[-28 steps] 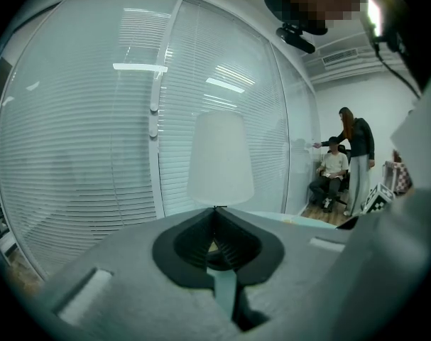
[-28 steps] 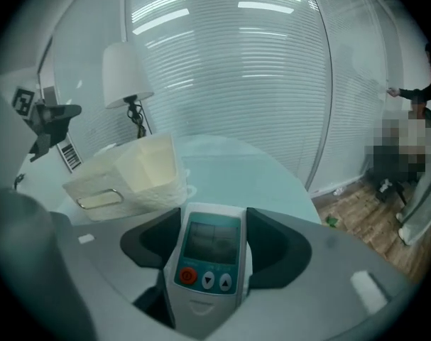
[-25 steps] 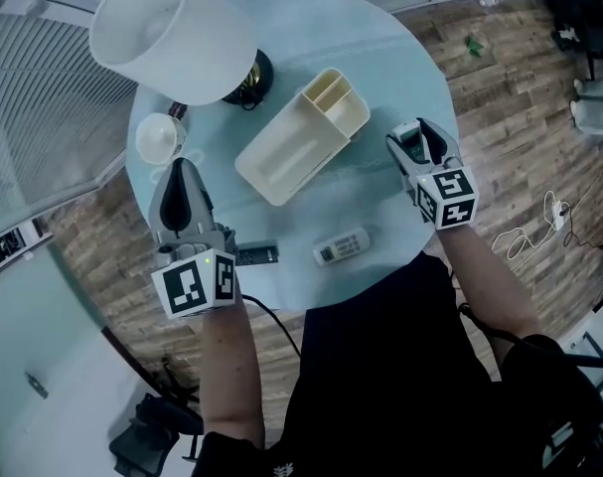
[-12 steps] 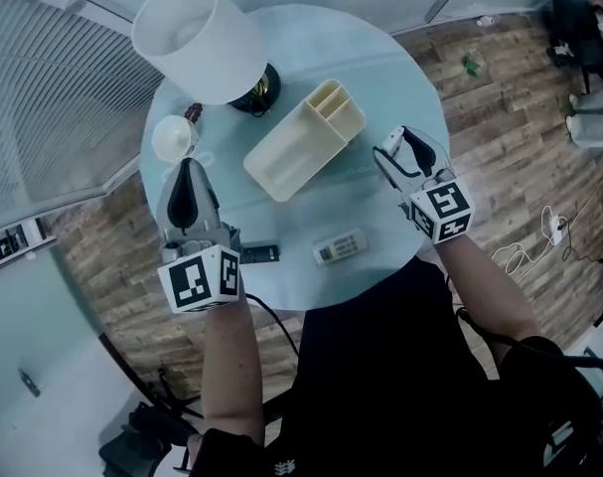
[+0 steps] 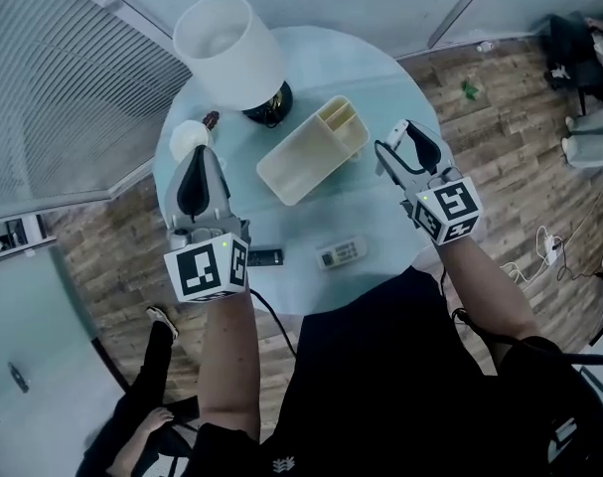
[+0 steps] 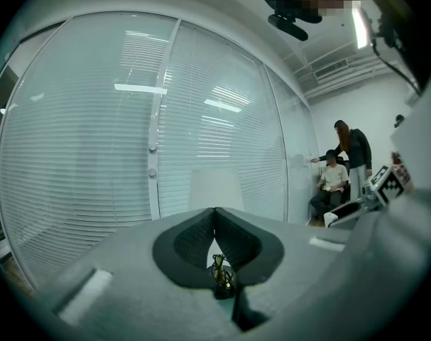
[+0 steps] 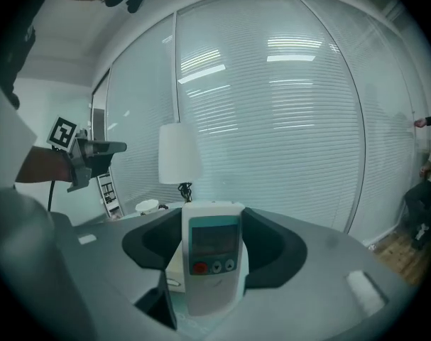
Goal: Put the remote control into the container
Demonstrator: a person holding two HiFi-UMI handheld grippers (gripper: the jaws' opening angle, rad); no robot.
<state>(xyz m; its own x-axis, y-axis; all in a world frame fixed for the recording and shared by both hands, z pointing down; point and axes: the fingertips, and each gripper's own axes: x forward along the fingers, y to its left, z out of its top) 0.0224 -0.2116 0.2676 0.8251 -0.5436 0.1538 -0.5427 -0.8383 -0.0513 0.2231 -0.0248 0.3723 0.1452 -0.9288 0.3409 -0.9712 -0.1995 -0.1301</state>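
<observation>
The left gripper point(image 5: 199, 157) hangs over the table's point(image 5: 321, 63) left side near the cup point(image 5: 189, 137), jaws pressed together, nothing pinched. A black remote point(image 5: 264, 257) and a second remote point(image 5: 341, 253), white, lie at the near edge, well apart from the container point(image 5: 306, 162). The container sits mid-table and appears empty, its small compartments at the far end by the lamp point(image 5: 228, 48). The right gripper point(image 5: 392, 145) is just right of the container. Its jaws have just been closing a little and pinch the remote point(image 7: 214, 254) by its long sides, upright, screen toward the camera. The remote is thus in the air, not yet in the container. Risks, as judged: the pads bear on smooth plastic, so the remote may pivot or slide out in transit. Unless it is laid flat it may catch the rim or lodge in a small compartment, and a wide swing could knock the lamp. The head view alone gives the layout and the two spare remotes, but barely shows what the right jaws hold. The right gripper view alone shows the screen, the red button and the pad contact. The left gripper view alone confirms that the pads meet on nothing; otherwise it shows blinds point(image 6: 130, 155) and two people point(image 6: 339, 169) at far right.
</observation>
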